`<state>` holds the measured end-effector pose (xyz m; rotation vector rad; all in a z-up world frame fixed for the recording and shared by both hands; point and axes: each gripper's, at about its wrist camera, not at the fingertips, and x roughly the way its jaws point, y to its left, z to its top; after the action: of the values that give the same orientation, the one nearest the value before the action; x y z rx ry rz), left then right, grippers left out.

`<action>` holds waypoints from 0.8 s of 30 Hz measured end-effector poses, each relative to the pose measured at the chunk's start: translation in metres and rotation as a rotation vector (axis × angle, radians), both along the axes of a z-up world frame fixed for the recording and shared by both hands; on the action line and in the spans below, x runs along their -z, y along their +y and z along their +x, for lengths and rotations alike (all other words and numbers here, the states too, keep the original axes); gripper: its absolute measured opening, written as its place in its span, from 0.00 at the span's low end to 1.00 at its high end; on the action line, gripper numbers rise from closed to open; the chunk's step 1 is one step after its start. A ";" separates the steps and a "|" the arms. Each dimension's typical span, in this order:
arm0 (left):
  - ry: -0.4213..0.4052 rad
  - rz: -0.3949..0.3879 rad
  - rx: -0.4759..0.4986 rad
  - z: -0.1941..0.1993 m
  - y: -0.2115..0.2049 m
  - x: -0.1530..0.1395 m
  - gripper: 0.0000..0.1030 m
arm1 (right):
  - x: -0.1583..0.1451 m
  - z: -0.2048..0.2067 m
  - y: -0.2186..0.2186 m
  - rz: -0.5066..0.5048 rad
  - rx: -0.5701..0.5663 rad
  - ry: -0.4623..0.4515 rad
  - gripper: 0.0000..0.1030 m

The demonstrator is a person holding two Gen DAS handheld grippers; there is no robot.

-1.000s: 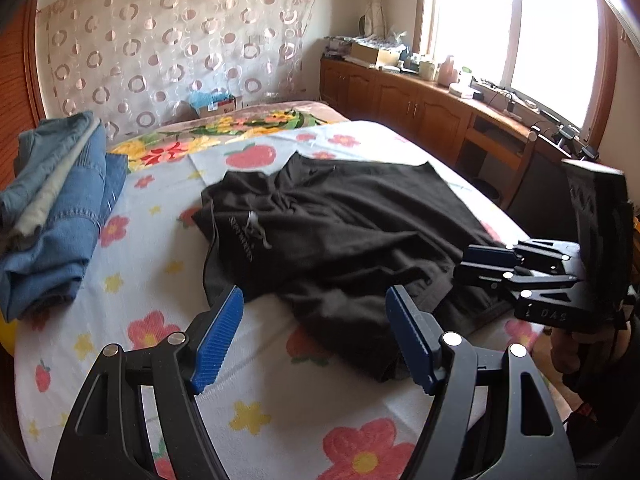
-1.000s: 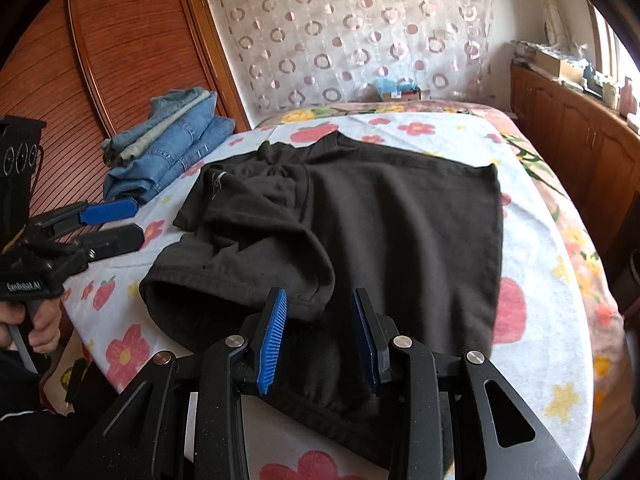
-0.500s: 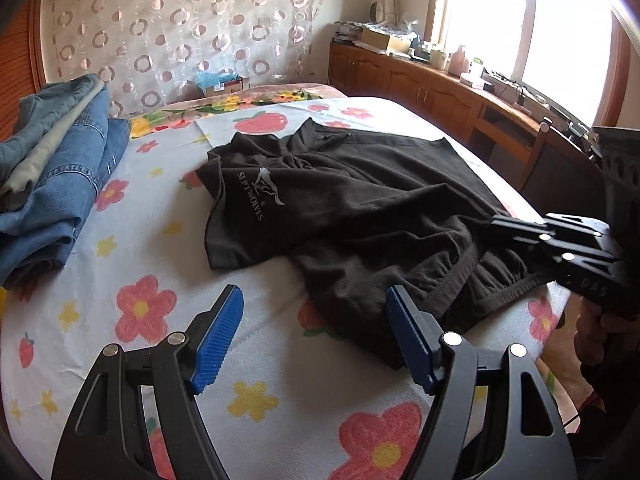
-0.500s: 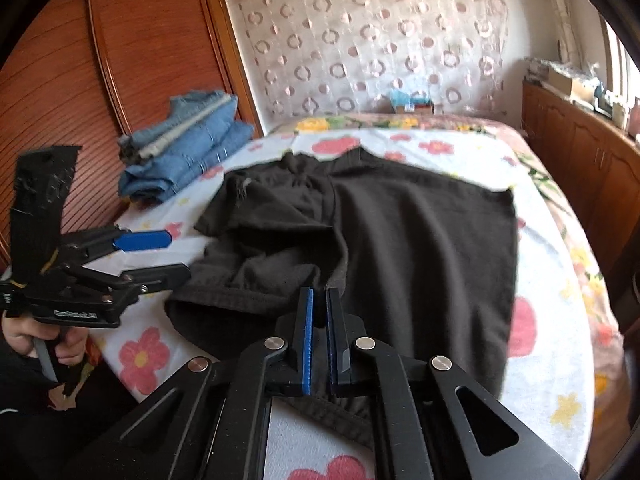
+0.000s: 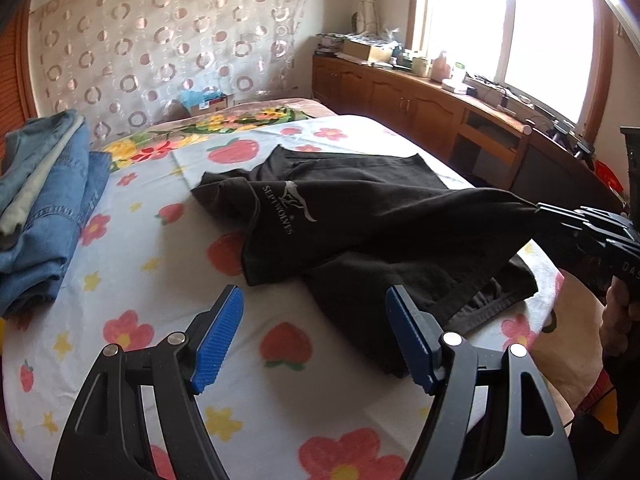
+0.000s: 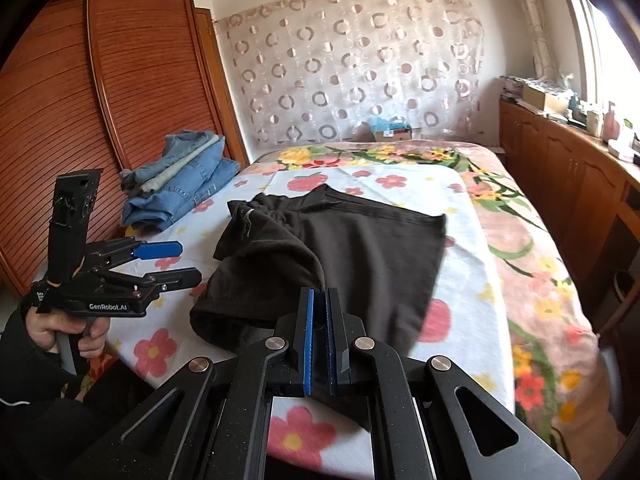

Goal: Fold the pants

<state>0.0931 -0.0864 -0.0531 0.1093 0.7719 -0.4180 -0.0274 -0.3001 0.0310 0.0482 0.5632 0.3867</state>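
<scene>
Black pants with a white logo lie crumpled on the flowered bed sheet; they also show in the right wrist view. My right gripper is shut on the near edge of the pants and lifts that edge off the bed; it shows at the right of the left wrist view. My left gripper is open and empty, above the sheet just left of the pants; it also shows in the right wrist view.
A stack of folded jeans lies on the bed's far left. A wooden sideboard with clutter runs under the window on the right. A wooden wardrobe stands left of the bed. A patterned curtain hangs behind.
My right gripper closed on the near edge of the pants and raised it. My left gripper stayed open and drew back a little toward the left.
</scene>
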 end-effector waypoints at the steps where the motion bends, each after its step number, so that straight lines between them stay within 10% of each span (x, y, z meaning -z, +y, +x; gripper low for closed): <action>1: 0.002 0.000 0.006 0.000 -0.003 0.000 0.73 | -0.003 -0.004 -0.002 0.001 0.005 0.001 0.05; 24: 0.096 0.049 0.044 0.005 -0.028 0.030 0.73 | 0.014 -0.036 -0.022 -0.007 0.083 0.132 0.13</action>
<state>0.0983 -0.1141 -0.0829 0.1527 0.8756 -0.4485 -0.0633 -0.3216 0.0175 0.0909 0.6907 0.3021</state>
